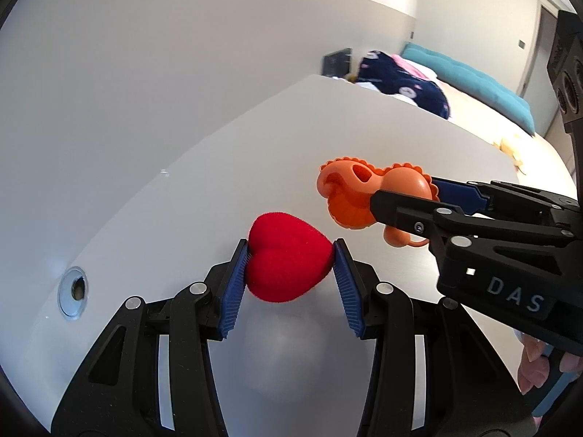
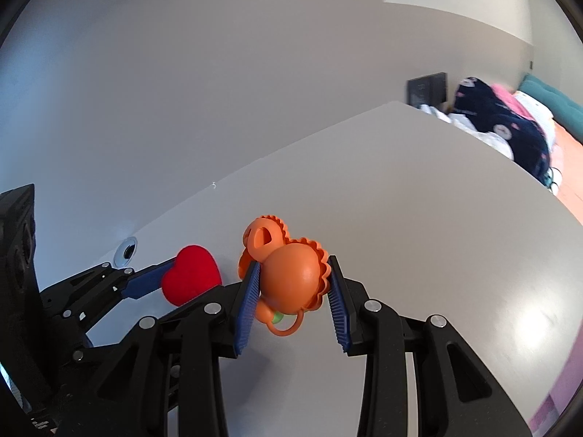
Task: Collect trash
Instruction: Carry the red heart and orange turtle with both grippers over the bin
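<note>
A red foam heart (image 1: 288, 262) sits between the blue pads of my left gripper (image 1: 290, 251), which is shut on it just over the white table (image 1: 400, 127). The heart also shows in the right wrist view (image 2: 191, 273), with the left gripper (image 2: 171, 273) reaching in from the left. My right gripper (image 2: 293, 266) is shut on an orange plastic toy (image 2: 291, 276) with frilled edges and a small ring. In the left wrist view the right gripper (image 1: 404, 196) comes in from the right, holding the orange toy (image 1: 364, 193) just right of and beyond the heart.
A round metal cable grommet (image 1: 74, 290) is set in the table at the left, near the white wall. Beyond the table's far edge are a dark patterned bag (image 1: 400, 76), a teal cushion (image 1: 473, 80) and a small black box (image 1: 337, 61).
</note>
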A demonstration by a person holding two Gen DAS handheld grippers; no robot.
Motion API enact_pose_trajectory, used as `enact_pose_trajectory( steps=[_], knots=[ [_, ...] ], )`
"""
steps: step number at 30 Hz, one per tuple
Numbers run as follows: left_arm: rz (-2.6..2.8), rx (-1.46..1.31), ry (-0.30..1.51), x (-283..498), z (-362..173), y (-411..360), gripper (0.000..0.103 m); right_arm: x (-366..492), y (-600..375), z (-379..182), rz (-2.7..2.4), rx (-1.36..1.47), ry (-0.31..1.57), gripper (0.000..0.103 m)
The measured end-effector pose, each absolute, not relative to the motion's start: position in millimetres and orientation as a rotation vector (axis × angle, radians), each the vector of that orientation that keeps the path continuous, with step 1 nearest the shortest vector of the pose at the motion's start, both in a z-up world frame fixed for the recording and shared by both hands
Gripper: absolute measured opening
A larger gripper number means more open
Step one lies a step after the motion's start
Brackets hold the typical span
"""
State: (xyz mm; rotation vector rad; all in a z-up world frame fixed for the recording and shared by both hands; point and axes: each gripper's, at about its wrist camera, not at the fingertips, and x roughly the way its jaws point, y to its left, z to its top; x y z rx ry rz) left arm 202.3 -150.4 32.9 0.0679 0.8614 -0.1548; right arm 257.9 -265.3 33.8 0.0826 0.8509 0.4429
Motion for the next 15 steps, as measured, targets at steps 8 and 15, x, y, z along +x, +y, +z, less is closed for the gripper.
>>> enact_pose_trajectory(
  steps=[8,15],
  knots=[
    [-0.241,0.114,0.846,177.7,42.6,-210.0,0.045,218.4,-320.4,42.4,0.371,0.110,0.824,0.038],
    [-0.307,0.144,0.839,161.0,45.8,-254.4,0.045,180.4,-373.6,46.1,0.304,0.140,0.805,0.038]
  ],
)
